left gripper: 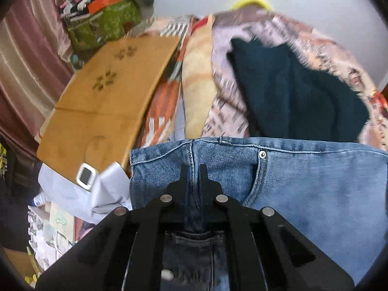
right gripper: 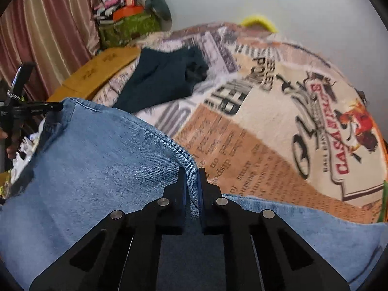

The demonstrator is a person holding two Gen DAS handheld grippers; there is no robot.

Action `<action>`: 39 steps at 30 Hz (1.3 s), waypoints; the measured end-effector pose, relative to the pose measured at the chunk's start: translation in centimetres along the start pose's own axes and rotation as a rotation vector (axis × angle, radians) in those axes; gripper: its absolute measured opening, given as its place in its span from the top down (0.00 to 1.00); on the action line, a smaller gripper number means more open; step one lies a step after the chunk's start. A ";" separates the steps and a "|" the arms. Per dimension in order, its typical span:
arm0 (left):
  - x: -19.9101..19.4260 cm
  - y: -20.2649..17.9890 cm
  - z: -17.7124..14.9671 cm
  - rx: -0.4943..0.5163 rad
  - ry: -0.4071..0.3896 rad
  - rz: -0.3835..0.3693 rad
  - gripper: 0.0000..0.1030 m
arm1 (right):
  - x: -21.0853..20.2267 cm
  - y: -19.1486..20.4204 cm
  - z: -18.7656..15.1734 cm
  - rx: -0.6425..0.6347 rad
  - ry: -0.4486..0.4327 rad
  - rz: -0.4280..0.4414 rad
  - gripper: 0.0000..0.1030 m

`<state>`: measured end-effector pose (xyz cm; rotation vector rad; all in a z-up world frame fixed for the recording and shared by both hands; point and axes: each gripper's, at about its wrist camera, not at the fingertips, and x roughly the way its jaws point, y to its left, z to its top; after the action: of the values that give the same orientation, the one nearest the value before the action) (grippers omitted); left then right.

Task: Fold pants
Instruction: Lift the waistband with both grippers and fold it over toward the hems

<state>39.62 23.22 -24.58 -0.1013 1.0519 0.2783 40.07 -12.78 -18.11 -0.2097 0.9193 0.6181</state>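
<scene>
The light blue jeans hang lifted above the bed. My left gripper is shut on the waistband edge, near a pocket rivet. My right gripper is shut on a seam edge of the jeans. The cloth stretches between the two grippers. In the right wrist view the left gripper shows at the far left, pinching the jeans' corner. The lower legs of the jeans are hidden.
A printed blanket covers the bed. A dark blue garment lies on it, also in the right wrist view. A wooden lap table sits at the left. Cluttered bags and a curtain stand behind.
</scene>
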 end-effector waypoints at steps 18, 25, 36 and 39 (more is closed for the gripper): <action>-15.2 2.8 -9.7 0.019 -0.141 -0.088 0.95 | -11.4 7.4 -7.6 -0.091 -0.097 -0.033 0.94; -17.4 4.6 -14.4 0.005 -0.134 -0.078 0.96 | -13.6 10.2 -10.6 -0.097 -0.117 -0.013 0.94; -15.2 5.9 -21.4 -0.052 -0.037 -0.098 0.96 | -12.8 11.9 -15.0 -0.059 -0.057 0.004 0.94; -14.2 6.2 -22.7 -0.085 0.000 -0.118 0.96 | -12.4 12.2 -16.0 -0.047 -0.048 0.000 0.94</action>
<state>12.20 21.82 -23.13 -0.2392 1.0299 0.2163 16.51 -14.76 -16.77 -0.2362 0.8594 0.6431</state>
